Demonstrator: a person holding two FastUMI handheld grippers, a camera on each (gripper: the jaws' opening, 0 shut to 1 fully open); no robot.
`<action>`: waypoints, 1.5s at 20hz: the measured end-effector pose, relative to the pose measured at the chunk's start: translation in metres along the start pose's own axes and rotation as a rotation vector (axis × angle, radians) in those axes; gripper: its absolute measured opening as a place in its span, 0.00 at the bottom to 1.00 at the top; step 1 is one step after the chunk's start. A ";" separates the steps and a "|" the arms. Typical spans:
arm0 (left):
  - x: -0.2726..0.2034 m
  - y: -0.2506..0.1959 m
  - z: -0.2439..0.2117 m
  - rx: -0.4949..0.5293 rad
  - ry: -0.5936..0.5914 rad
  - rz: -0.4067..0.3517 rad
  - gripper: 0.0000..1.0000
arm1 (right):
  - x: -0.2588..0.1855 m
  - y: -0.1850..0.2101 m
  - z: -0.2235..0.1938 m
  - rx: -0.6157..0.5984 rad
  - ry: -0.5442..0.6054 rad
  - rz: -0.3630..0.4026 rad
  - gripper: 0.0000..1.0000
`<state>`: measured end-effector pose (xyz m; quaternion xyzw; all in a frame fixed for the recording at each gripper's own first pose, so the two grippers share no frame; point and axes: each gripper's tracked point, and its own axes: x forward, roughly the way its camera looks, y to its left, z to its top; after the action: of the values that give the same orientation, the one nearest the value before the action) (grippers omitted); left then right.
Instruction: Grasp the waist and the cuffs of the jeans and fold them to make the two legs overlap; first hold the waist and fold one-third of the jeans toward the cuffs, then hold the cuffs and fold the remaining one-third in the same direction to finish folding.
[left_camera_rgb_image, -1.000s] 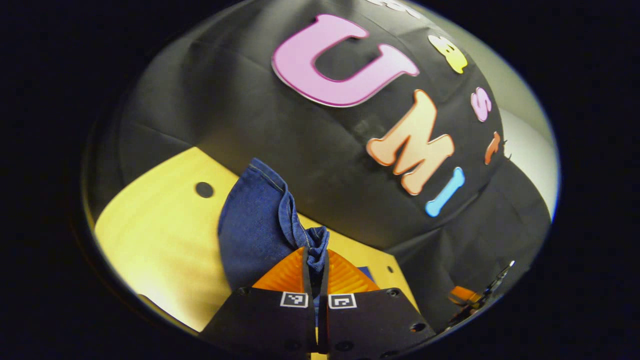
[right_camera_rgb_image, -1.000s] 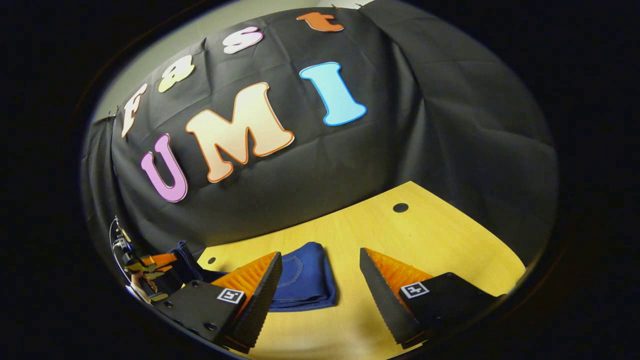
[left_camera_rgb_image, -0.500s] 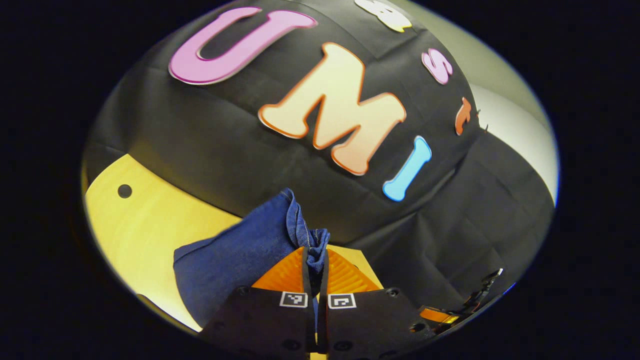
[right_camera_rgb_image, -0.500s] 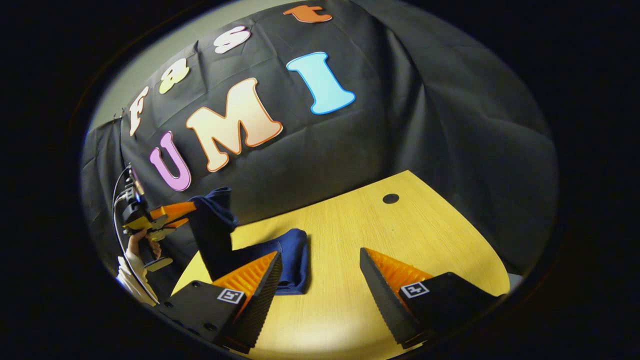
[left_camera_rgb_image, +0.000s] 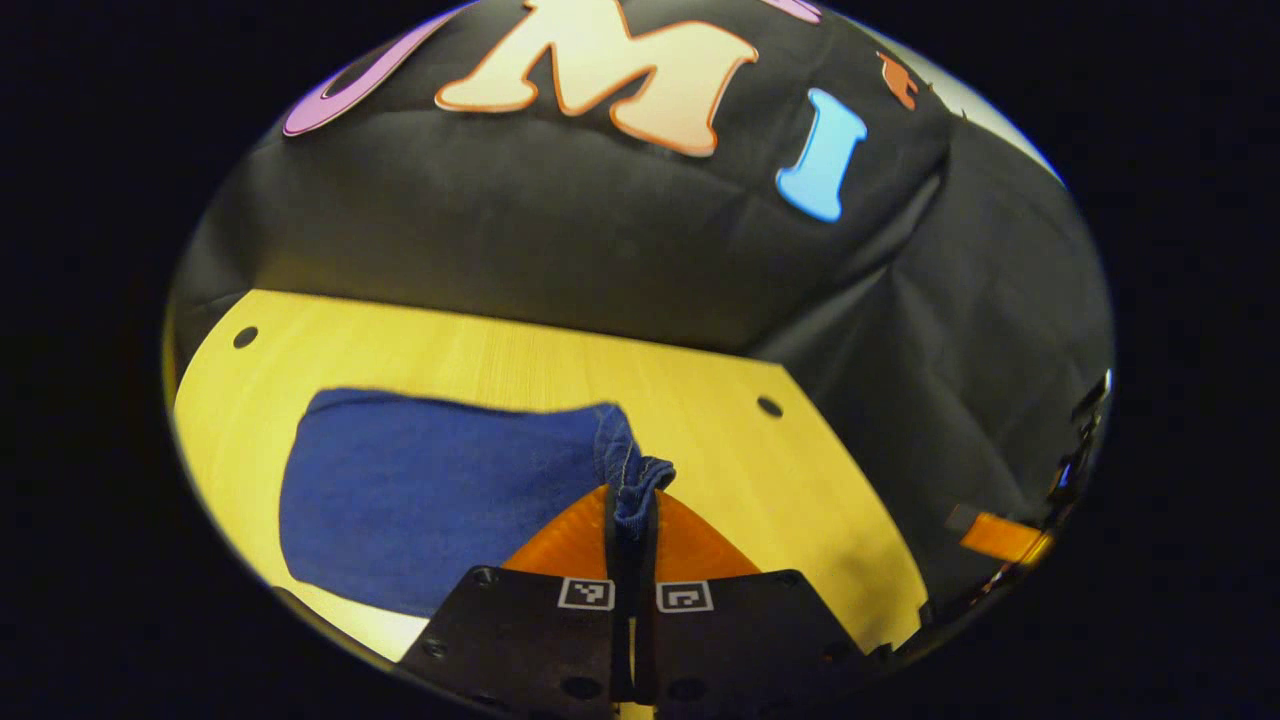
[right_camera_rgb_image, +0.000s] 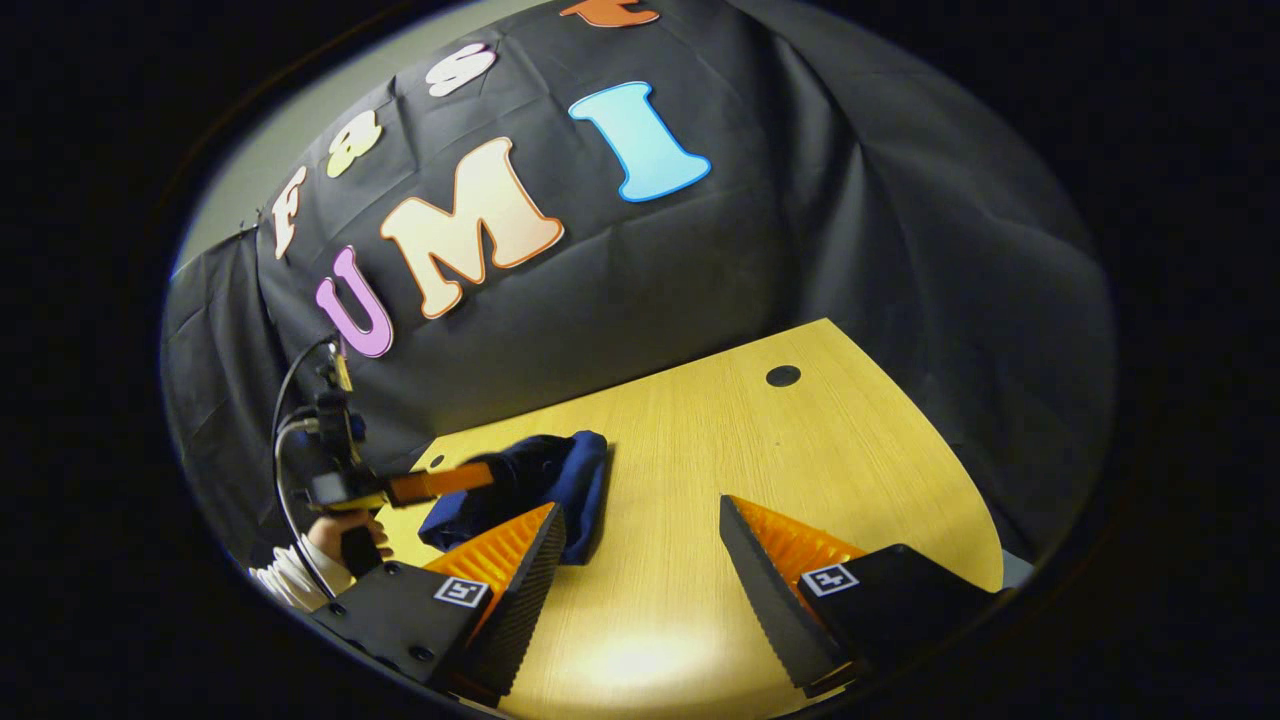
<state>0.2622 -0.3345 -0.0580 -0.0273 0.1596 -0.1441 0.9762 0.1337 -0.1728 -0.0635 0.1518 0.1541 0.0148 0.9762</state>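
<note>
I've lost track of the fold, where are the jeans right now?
The jeans lie bunched on the yellow table, one edge pinched in the left gripper.

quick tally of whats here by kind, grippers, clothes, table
grippers: 2, left gripper pinching denim, right gripper with jaws apart
jeans: 1, folded blue bundle
table: 1, light wood
total: 4

Your left gripper pinches a hem of the jeans, which lie folded on the table to its left. Your right gripper hangs wide apart above the table, the jeans ahead-left, booth wall behind.
</note>
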 end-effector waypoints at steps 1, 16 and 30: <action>0.006 0.001 -0.016 0.015 0.017 0.032 0.02 | 0.000 0.000 -0.002 -0.005 0.005 0.006 0.97; -0.150 0.031 -0.031 0.186 -0.070 0.143 0.96 | -0.009 0.129 -0.045 -0.078 0.022 0.085 0.97; -0.225 0.131 -0.031 0.094 -0.104 0.257 0.96 | -0.017 0.184 -0.062 -0.065 -0.015 0.020 0.98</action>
<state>0.0836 -0.1437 -0.0319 0.0316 0.1040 -0.0235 0.9938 0.1018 0.0190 -0.0593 0.1217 0.1449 0.0284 0.9815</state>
